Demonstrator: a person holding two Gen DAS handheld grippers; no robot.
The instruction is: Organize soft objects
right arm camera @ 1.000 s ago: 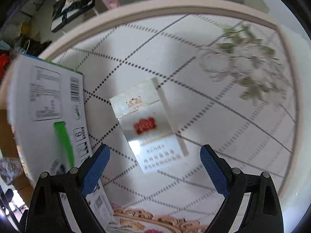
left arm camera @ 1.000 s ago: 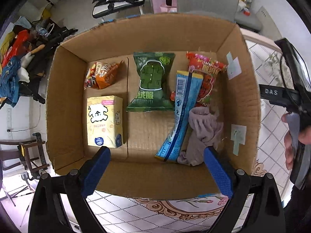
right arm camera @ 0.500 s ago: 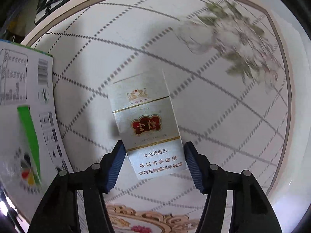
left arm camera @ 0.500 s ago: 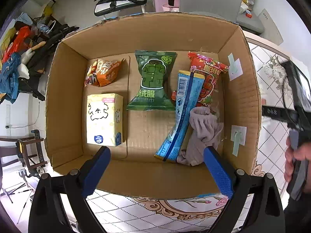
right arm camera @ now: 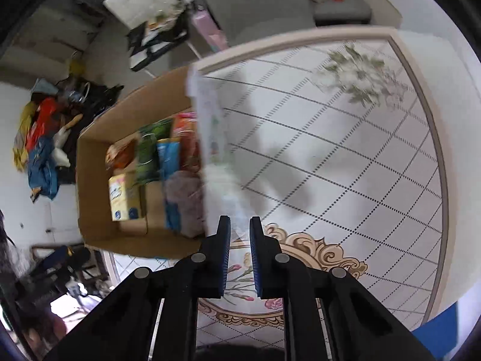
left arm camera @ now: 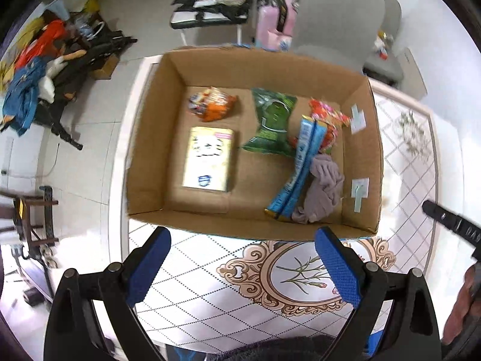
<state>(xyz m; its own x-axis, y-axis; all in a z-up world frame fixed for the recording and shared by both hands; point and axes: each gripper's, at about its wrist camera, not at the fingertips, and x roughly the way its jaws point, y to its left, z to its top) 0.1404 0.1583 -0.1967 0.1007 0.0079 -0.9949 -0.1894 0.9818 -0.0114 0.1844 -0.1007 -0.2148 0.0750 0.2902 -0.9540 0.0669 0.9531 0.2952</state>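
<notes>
1. Cardboard box (left arm camera: 150, 186) sits on the tiled counter (left arm camera: 210, 300), open top.
2. Inside: a greyish-purple cloth (left arm camera: 323, 186) bunched in the near right corner, touching a long blue packet (left arm camera: 303, 162). A green snack bag (left arm camera: 272, 126) and a yellow tissue pack (left arm camera: 209, 159) are further left.
3. Left gripper (left arm camera: 240, 267) hovers just in front of the box, jaws wide with nothing in them.
4. Right gripper (right arm camera: 240, 255) has its jaws narrow, right by the box's white outer wall. It's too blurry to tell if they're pinching anything.
</notes>
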